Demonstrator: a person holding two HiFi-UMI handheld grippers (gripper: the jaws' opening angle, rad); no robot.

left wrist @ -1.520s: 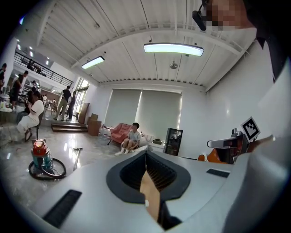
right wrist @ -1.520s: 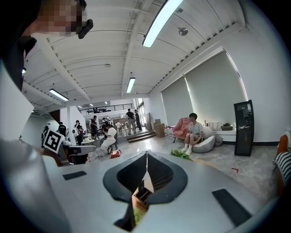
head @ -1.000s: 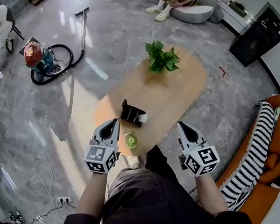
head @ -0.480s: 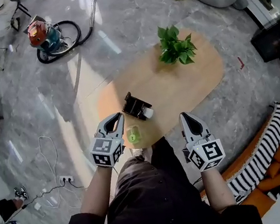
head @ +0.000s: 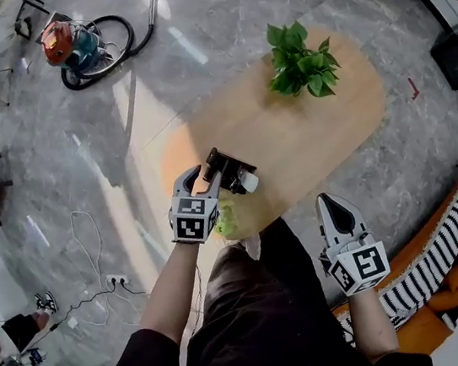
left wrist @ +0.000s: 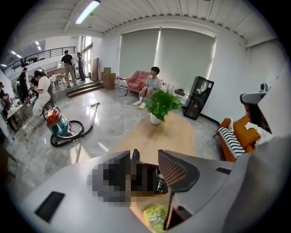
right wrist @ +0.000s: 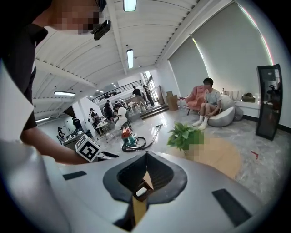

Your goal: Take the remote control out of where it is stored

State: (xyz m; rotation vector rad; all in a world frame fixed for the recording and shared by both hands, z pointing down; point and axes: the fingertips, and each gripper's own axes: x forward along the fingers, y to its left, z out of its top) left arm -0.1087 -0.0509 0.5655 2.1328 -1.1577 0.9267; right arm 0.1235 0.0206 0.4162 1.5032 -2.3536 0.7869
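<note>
A black holder (head: 225, 168) stands near the front edge of the oval wooden table (head: 307, 136). In the left gripper view a dark remote control (left wrist: 160, 184) with coloured buttons sticks out of the holder (left wrist: 144, 175). My left gripper (head: 200, 174) reaches down to the holder. Its jaws have just been opening and now stand open, with the holder seen in the gap (left wrist: 142, 158) and no pad touching it. My right gripper (head: 332, 205) hangs off the table's front right, shut and empty (right wrist: 145, 157).
A crumpled green thing (head: 228, 219) lies on the table edge just behind the left gripper. A potted plant (head: 300, 61) stands at the table's far end. A vacuum cleaner (head: 72, 43) lies on the floor to the left, and a striped cushion (head: 443, 244) on an orange sofa to the right.
The left gripper has come forward and down to the holder, and its jaws have opened. The right gripper has drifted back and to the right, still shut.
</note>
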